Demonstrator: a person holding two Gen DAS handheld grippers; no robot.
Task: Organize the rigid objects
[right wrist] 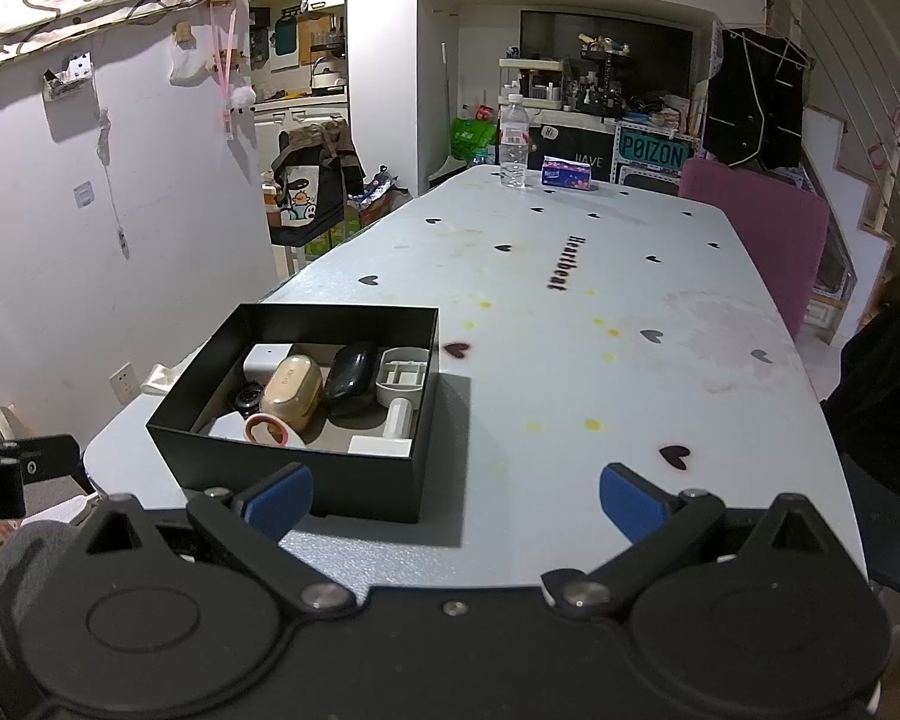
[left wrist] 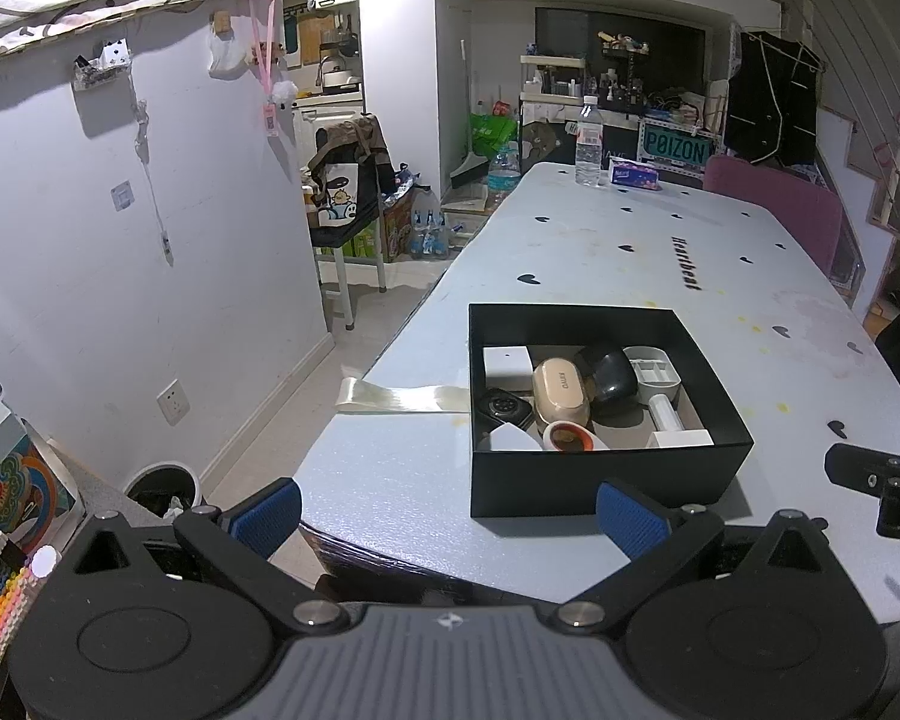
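Observation:
A black open box (left wrist: pixel 600 483) (right wrist: pixel 282 471) stands near the table's front edge. Inside it lie several small items: a beige case (left wrist: pixel 559 391) (right wrist: pixel 291 391), a black mouse-like shell (left wrist: pixel 613 373) (right wrist: pixel 348 373), a white cube (left wrist: pixel 506 363) (right wrist: pixel 267 356), a smartwatch (left wrist: pixel 501 407) (right wrist: pixel 247 399), a grey-white holder (left wrist: pixel 653 371) (right wrist: pixel 403 373) and a red-rimmed round piece (left wrist: pixel 567 437) (right wrist: pixel 267 429). My left gripper (left wrist: pixel 447 513) is open and empty, held just in front of the box. My right gripper (right wrist: pixel 456 501) is open and empty, to the right of the box.
The pale table (left wrist: pixel 660 252) (right wrist: pixel 570 312) with black hearts carries a water bottle (left wrist: pixel 588 143) (right wrist: pixel 513 143) and a tissue pack (left wrist: pixel 633 173) (right wrist: pixel 567 173) at its far end. A pink chair (right wrist: pixel 756 228) stands at the right. A ribbon (left wrist: pixel 402 397) trails off the box's left.

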